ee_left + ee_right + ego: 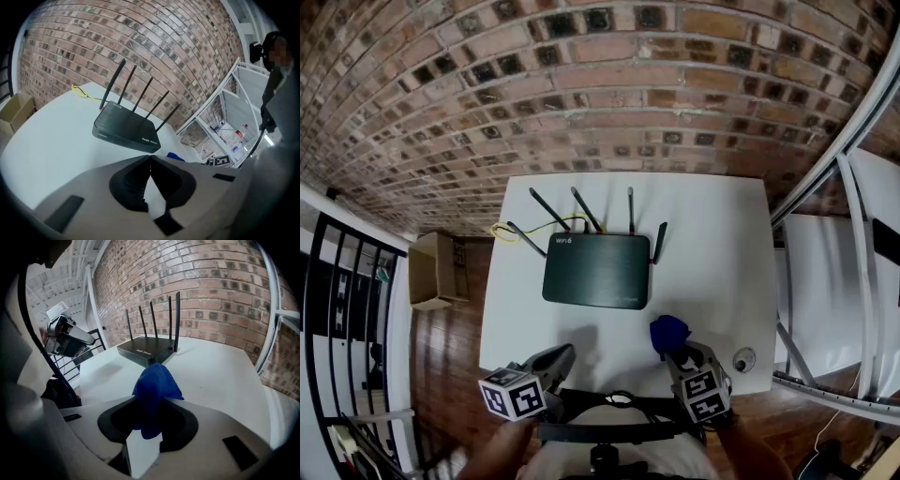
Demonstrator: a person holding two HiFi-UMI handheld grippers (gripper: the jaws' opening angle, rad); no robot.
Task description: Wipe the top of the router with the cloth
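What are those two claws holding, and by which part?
The right gripper pinches the blue cloth around its bunched middle; the left gripper is shut, empty.

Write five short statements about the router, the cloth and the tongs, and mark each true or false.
1. The right tongs grip the cloth. True.
2. The left tongs hold a second cloth. False: they are shut on nothing.
3. The cloth touches the router. False: it is held apart from it, nearer the person.
4. The router stands on the table with five antennas raised. True.
5. A box sits on the table. False: it is on the floor beside the table.
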